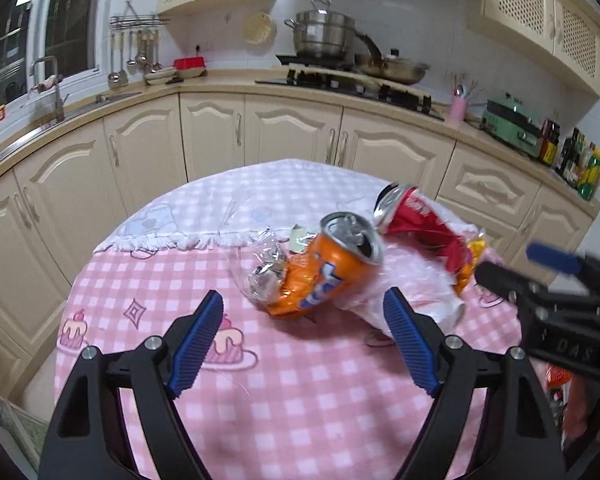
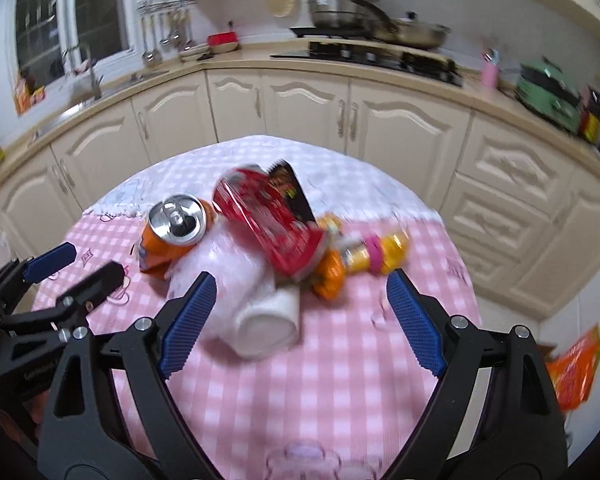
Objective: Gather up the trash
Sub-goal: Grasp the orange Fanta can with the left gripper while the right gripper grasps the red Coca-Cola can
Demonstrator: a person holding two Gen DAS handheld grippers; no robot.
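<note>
Both grippers hover above a round table (image 1: 300,400) covered in pink checked cloth, each with its blue-padded jaws spread wide and holding nothing. Ahead of the left gripper (image 1: 304,312) lies a crushed orange can (image 1: 324,268) on its side, with crumpled clear plastic (image 1: 264,268) touching it on the left. Just behind it sits a red can (image 1: 416,220). Its right finger (image 1: 410,344) overlaps a white cup (image 1: 380,300) in view; contact cannot be told. From the right wrist view, the right gripper (image 2: 300,312) frames that tipped cup (image 2: 260,316), which lies between the orange can (image 2: 172,236) and a red wrapper (image 2: 276,224), with yellow and orange wrappers (image 2: 364,260) beside them.
</note>
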